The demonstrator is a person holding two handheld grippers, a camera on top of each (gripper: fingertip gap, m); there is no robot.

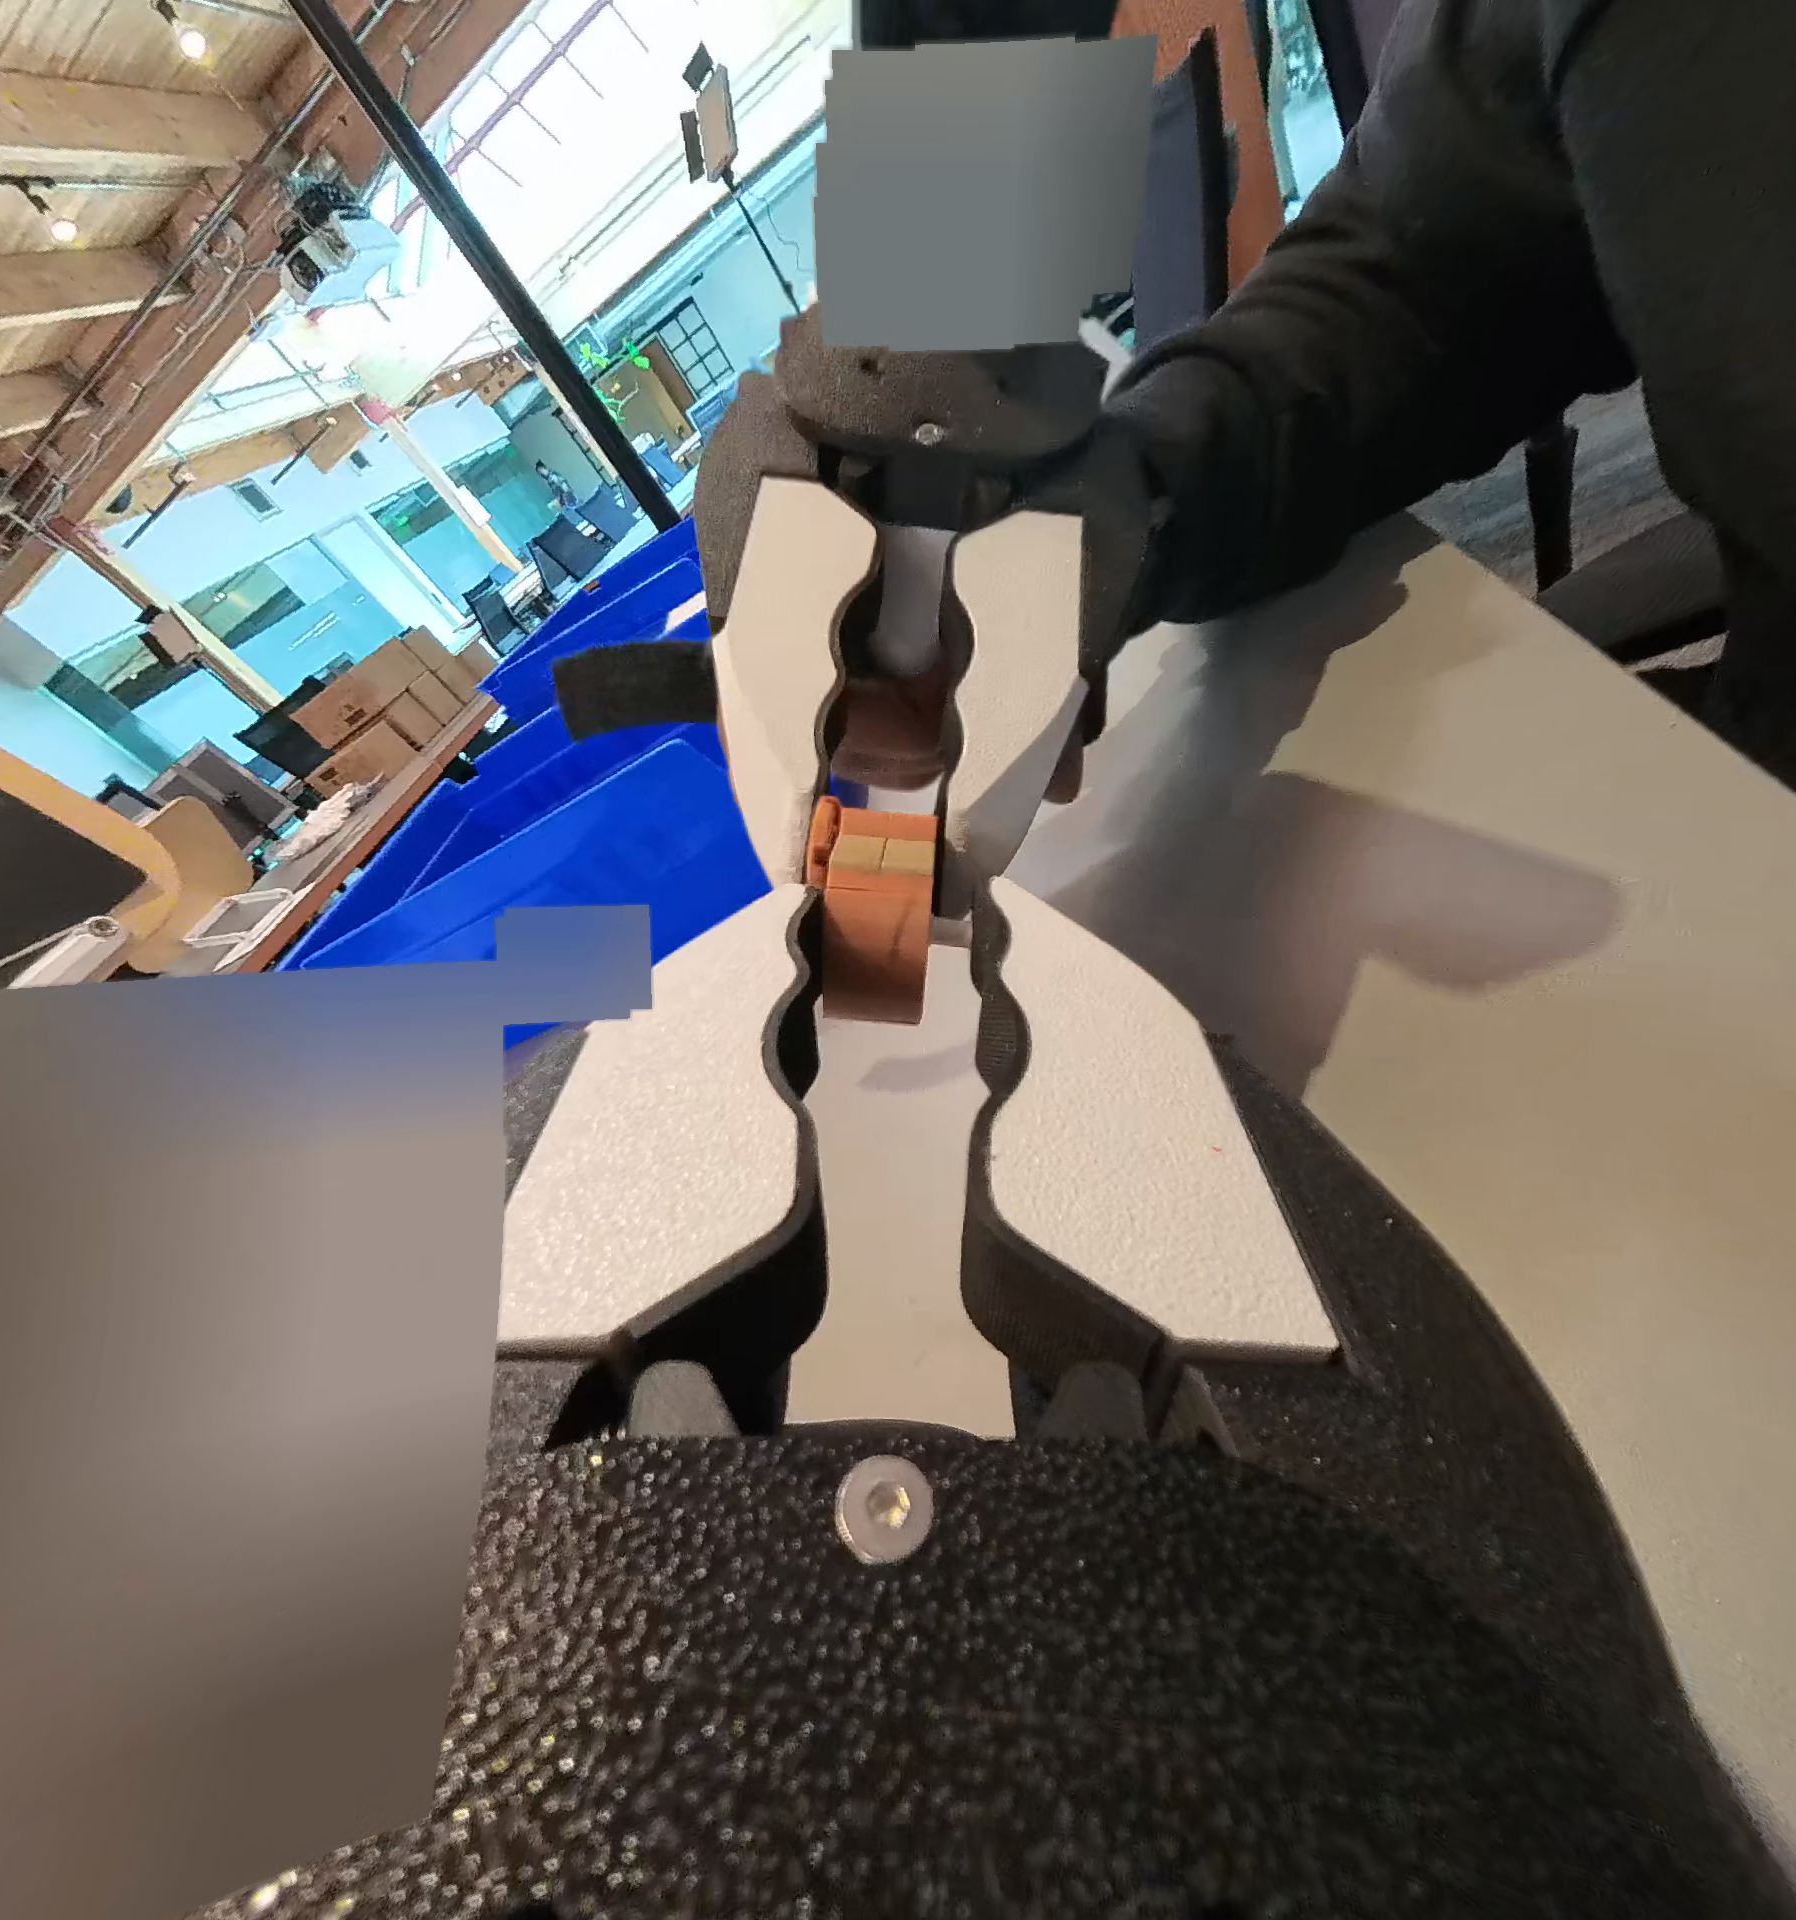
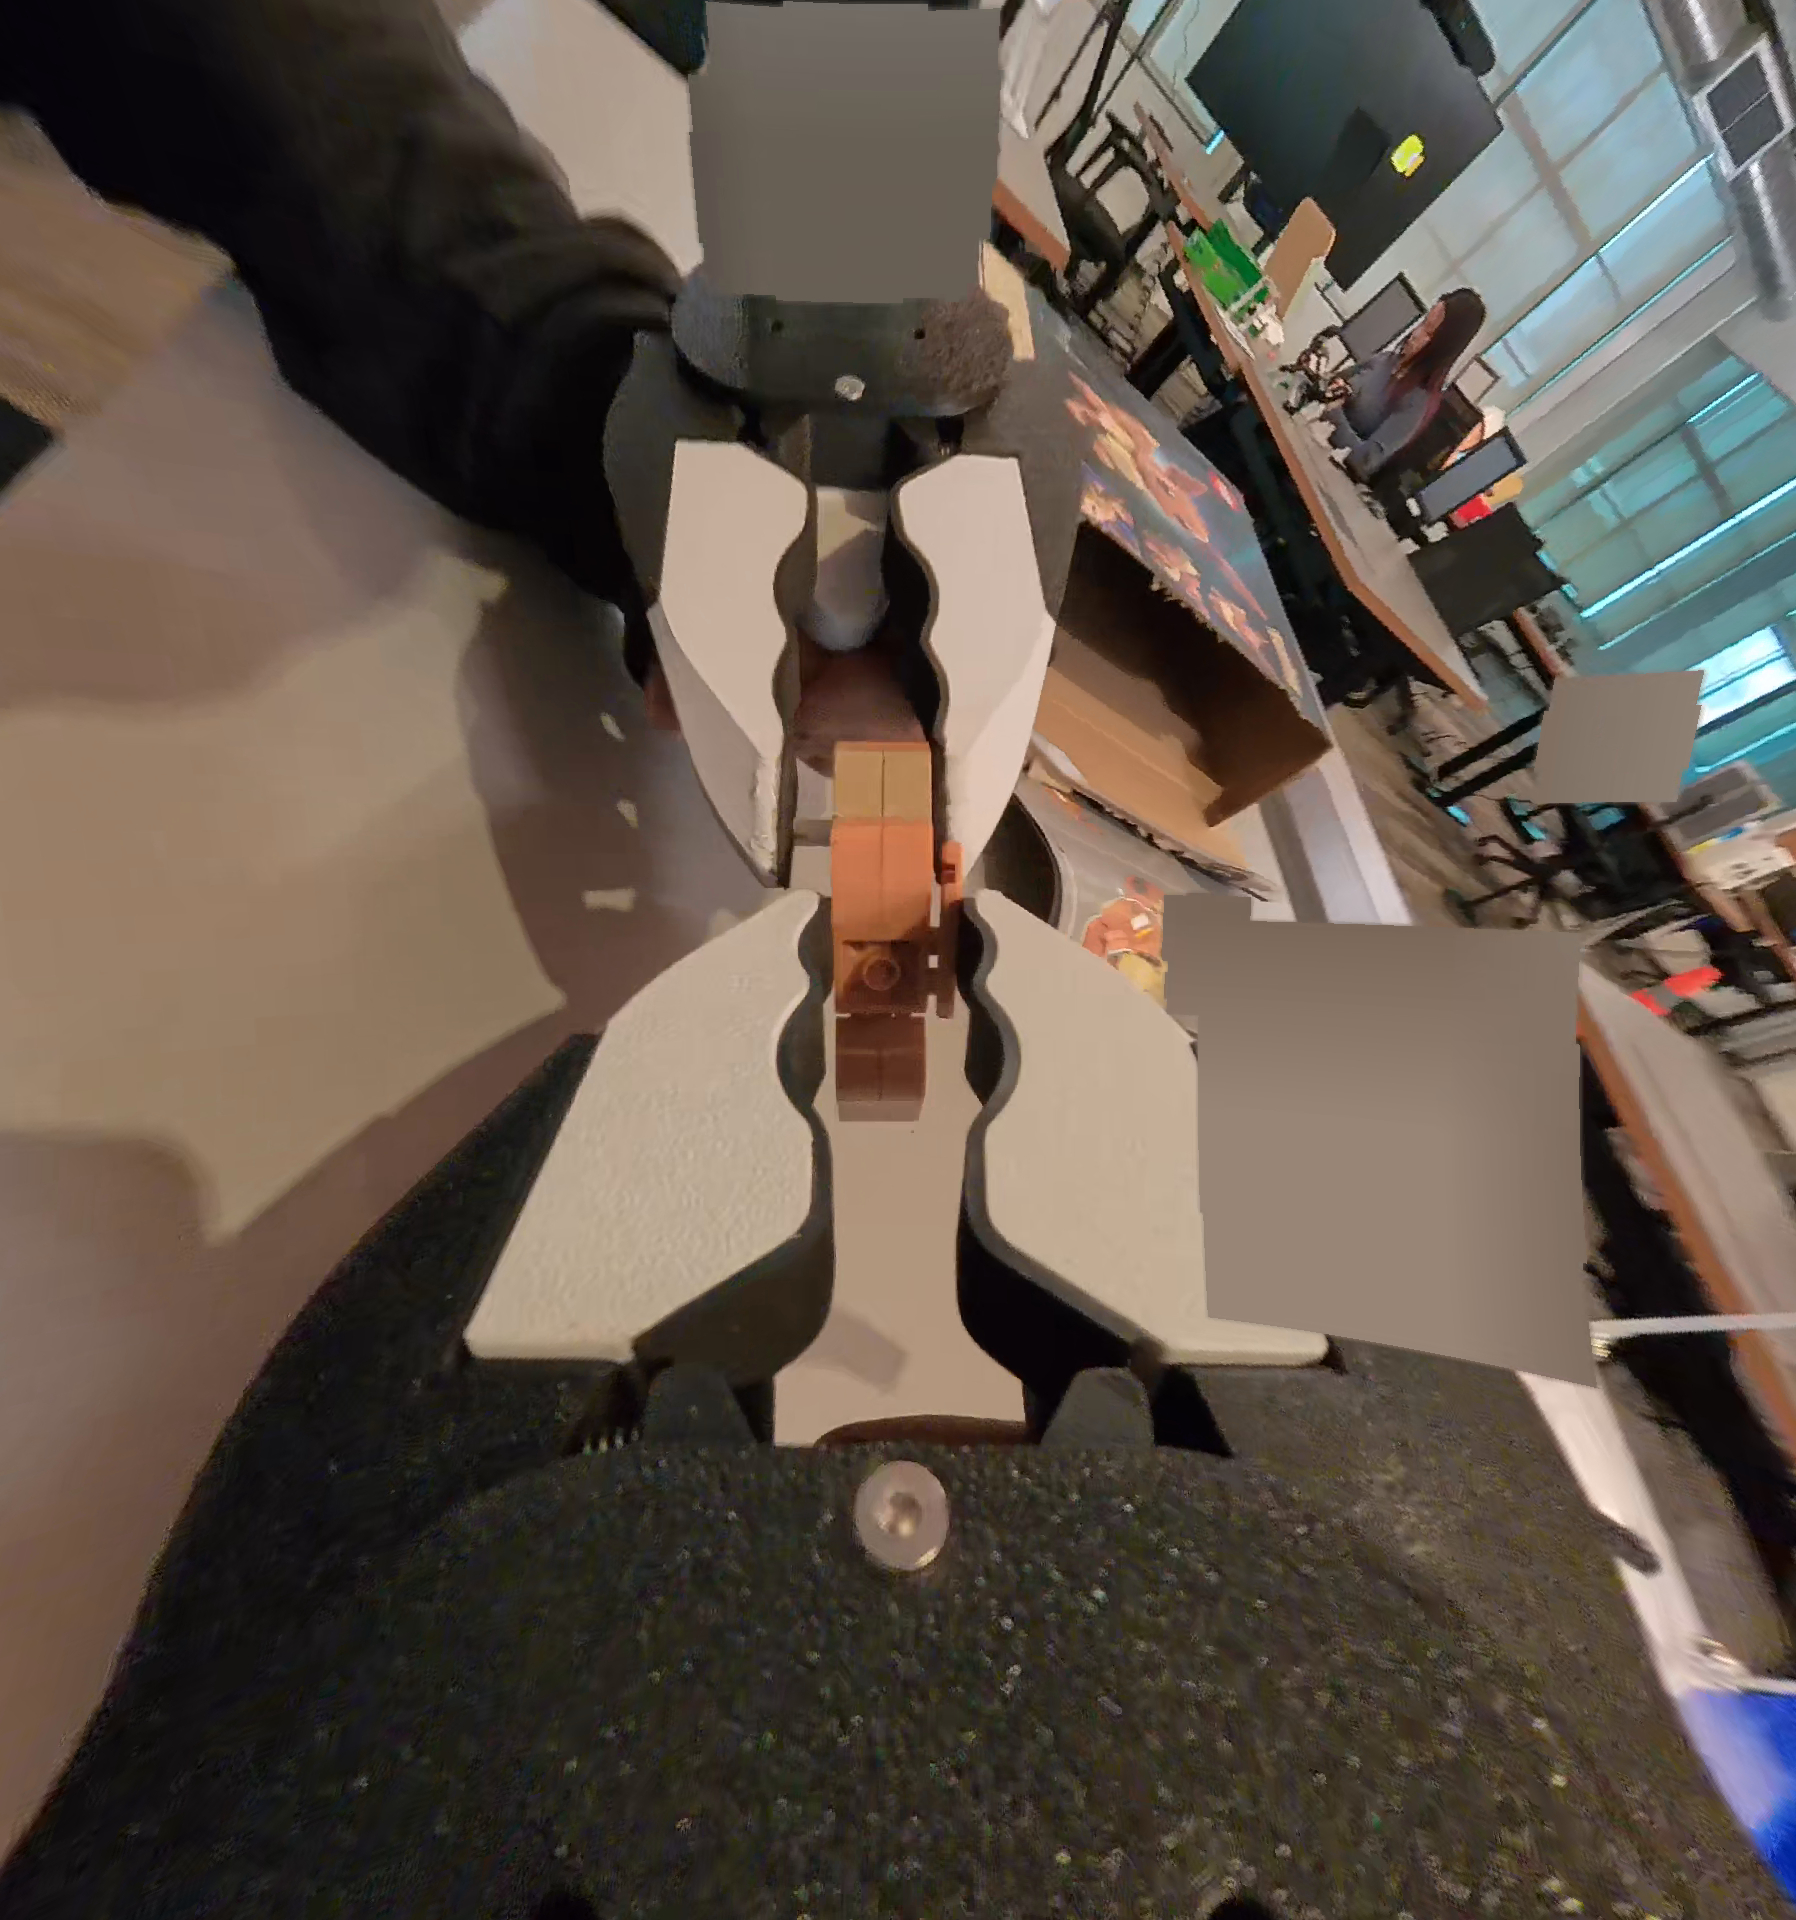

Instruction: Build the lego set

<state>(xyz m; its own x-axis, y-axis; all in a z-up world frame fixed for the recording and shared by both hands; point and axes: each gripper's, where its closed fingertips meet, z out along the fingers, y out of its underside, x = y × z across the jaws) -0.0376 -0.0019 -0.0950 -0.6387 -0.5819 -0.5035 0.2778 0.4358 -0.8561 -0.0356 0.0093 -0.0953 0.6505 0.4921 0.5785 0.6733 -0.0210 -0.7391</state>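
1. One brown brick assembly (image 1: 873,914) w/ two tan tiles (image 1: 886,854), held above the pale table (image 1: 1496,1039).
2. Two grippers, tip to tip on the assembly: left gripper (image 1: 889,935) part-closed, pads gripping its near end; right gripper (image 2: 889,977) part-closed on the opposite end.
3. Blue bins (image 1: 582,831) left of the assembly; count unclear.
4. One printed cardboard box (image 2: 1185,665) right of the assembly; writing unreadable.

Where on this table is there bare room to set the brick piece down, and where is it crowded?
The pale tabletop to the right of the two grippers lies bare up to the sleeve. To the left, blue bins crowd the edge. A cardboard box stands close behind. The middle is taken: left gripper and right gripper meet tip to tip around the brown brick piece.
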